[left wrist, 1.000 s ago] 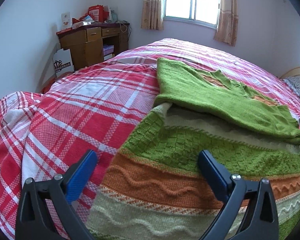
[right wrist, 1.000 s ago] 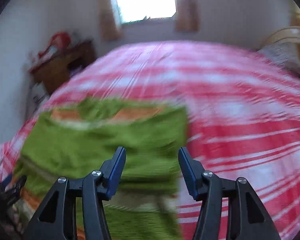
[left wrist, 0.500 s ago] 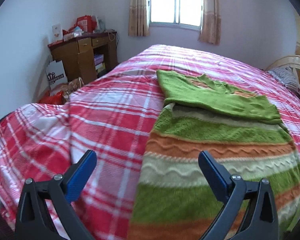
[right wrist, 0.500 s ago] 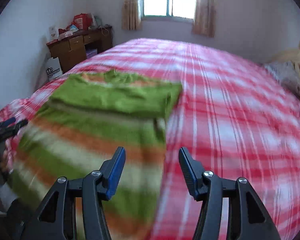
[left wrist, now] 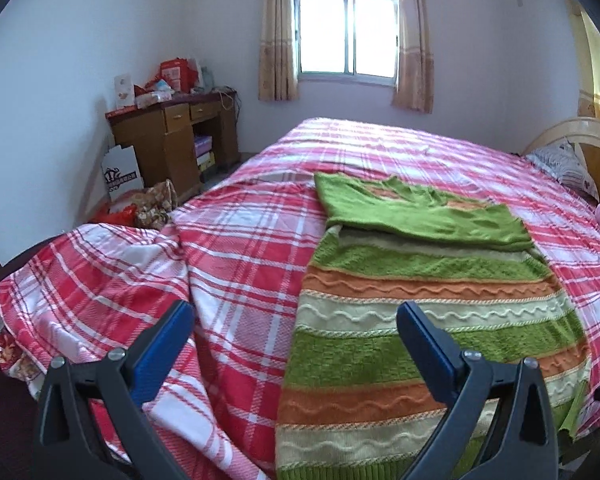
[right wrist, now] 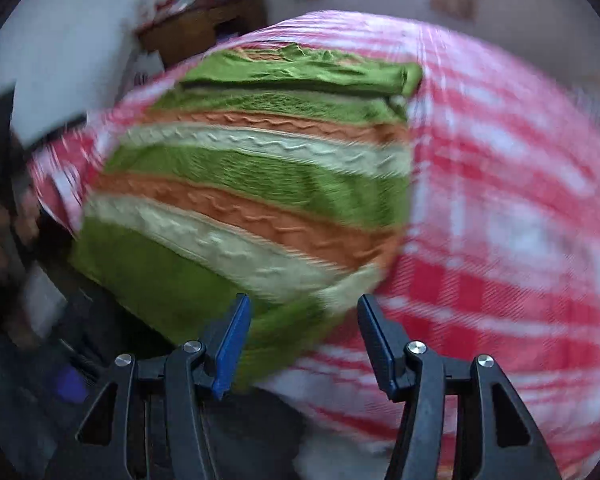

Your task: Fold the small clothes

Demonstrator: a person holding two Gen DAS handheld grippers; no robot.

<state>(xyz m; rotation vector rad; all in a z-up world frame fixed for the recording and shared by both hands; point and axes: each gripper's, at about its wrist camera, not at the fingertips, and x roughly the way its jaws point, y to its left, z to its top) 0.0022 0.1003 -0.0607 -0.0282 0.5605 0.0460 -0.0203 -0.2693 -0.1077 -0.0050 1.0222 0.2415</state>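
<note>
**Soft knit waits at the near edge of the bed**

The striped sweater (left wrist: 428, 320) looks thick, limp and stretchy, likely to sag between grips; its hem corners seem the best hold. It lies flat by the bed's (left wrist: 240, 248) near edge, top part folded down. The left gripper (left wrist: 296, 344) hovers wide open over its left edge, empty. The right gripper (right wrist: 304, 344), half open and empty, hangs above the hem's right corner.

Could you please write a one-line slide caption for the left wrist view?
Open left hand-held gripper above a striped knit sweater, top folded over, on a red plaid bedspread.
</note>
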